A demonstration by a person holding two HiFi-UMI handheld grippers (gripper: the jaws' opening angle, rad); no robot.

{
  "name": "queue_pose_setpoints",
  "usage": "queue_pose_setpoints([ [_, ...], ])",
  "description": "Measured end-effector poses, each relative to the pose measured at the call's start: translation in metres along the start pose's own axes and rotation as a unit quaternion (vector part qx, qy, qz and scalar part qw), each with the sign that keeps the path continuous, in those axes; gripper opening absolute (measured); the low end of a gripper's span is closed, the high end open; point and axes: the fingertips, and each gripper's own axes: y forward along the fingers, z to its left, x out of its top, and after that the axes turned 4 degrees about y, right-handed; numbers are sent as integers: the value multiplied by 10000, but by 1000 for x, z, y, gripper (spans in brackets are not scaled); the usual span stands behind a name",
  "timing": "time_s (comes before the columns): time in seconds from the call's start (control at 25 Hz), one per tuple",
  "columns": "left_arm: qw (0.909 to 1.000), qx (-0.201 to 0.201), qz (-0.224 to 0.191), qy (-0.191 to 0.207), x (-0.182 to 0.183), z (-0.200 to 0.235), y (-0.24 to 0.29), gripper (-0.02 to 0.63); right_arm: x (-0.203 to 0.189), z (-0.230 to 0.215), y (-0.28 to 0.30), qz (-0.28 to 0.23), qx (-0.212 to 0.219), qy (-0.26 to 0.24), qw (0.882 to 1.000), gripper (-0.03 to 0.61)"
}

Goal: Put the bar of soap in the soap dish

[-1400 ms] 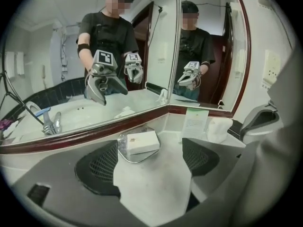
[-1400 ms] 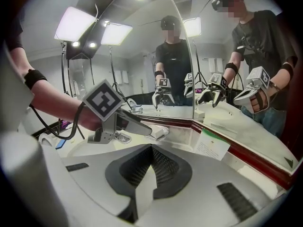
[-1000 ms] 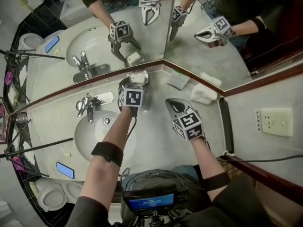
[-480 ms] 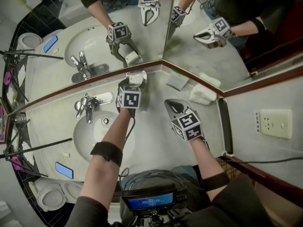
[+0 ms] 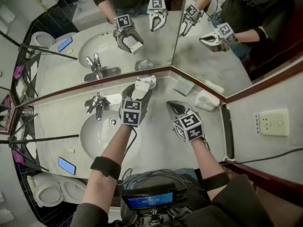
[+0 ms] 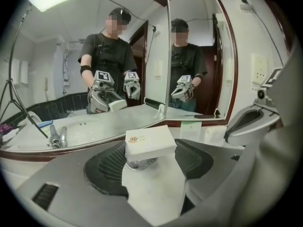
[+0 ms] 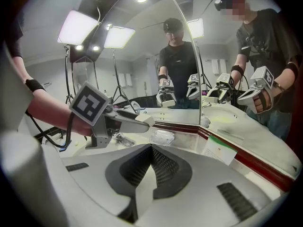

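The bar of soap (image 5: 140,91) is a white boxed block held between the jaws of my left gripper (image 5: 140,92), which is shut on it and lifted off the counter. In the left gripper view the soap (image 6: 144,143) sits between the dark pads, over the clear soap dish (image 6: 140,163). That dish (image 5: 146,81) stands on the counter against the mirror's base, just beyond the soap. In the right gripper view the dish (image 7: 162,137) lies below the soap (image 7: 144,121). My right gripper (image 5: 171,106) hovers to the right, shut and empty (image 7: 150,167).
A round sink (image 5: 94,138) with a chrome faucet (image 5: 97,103) lies left of the left arm. A green-edged card (image 5: 182,85) and a folded white cloth (image 5: 204,100) sit by the mirror corner. A blue phone (image 5: 67,165) lies at the counter's front left.
My left gripper's jaws have closed onto the soap and it has risen off the counter with it, leaving the dish visible beyond. The right gripper has barely shifted.
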Motion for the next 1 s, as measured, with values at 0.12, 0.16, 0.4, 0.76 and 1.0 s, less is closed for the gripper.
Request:
queue_pose_setpoints([
  [0.12, 9995, 27, -328, 7, 2, -9, -38, 322, 10, 14, -6, -109, 109, -30, 9999, 19],
  [0.16, 9991, 55, -416, -3, 0, -12, -51, 322, 13, 19, -8, -144, 152, -51, 9998, 20],
  [0.4, 9974, 379, -597, -161, -27, -22, -115, 322, 17, 47, -21, -215, 377, -215, 9988, 18],
  [0.76, 9966, 629, -518, -143, -58, -32, -157, 322, 2, 73, -30, -107, 661, -376, 9970, 19],
  [1.0, 9989, 399, -239, 41, -71, -48, -135, 322, -10, 71, -33, 21, 635, -392, 9972, 20],
])
